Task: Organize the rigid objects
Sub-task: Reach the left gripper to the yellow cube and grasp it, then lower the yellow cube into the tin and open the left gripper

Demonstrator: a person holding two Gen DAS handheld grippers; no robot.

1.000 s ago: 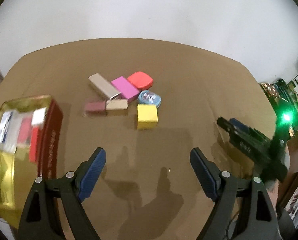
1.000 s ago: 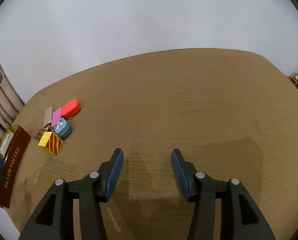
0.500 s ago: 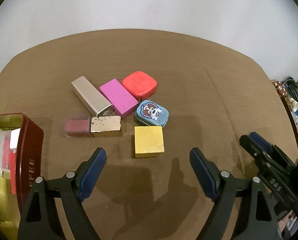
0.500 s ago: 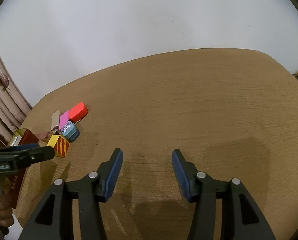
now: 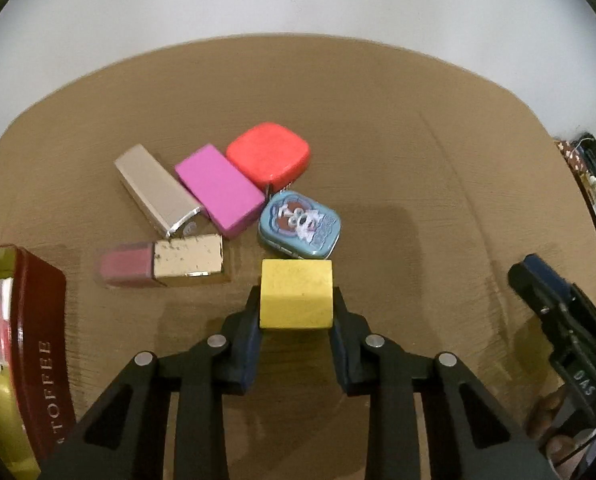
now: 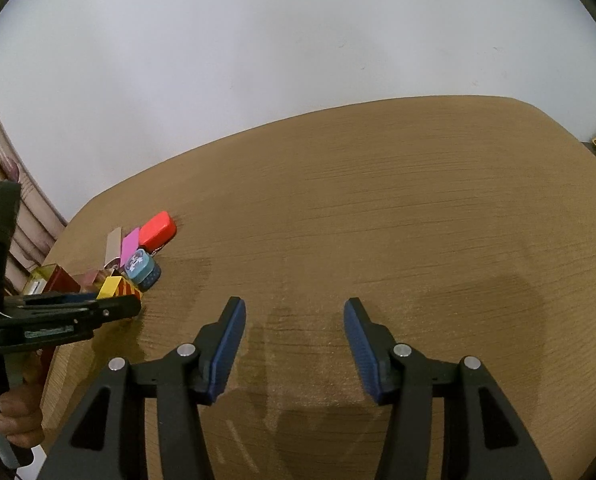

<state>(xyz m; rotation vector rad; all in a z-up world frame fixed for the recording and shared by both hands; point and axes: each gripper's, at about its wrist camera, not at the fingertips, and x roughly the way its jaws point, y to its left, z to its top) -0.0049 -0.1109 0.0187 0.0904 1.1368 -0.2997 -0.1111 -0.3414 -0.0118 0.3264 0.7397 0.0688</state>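
Note:
My left gripper is shut on a yellow block, which rests on the brown table. From the right wrist view the block shows red stripes on its side, with the left gripper around it. Behind it lie a blue cartoon tin, a red rounded case, a pink box, a gold box and a pink-and-gold lipstick-like box. My right gripper is open and empty over bare table.
A red and gold toffee tin stands open at the left edge with items inside. The right gripper shows at the right of the left wrist view. A curtain hangs left of the table.
My left gripper moved forward to the yellow block and closed on it. The right gripper stayed nearly still and open.

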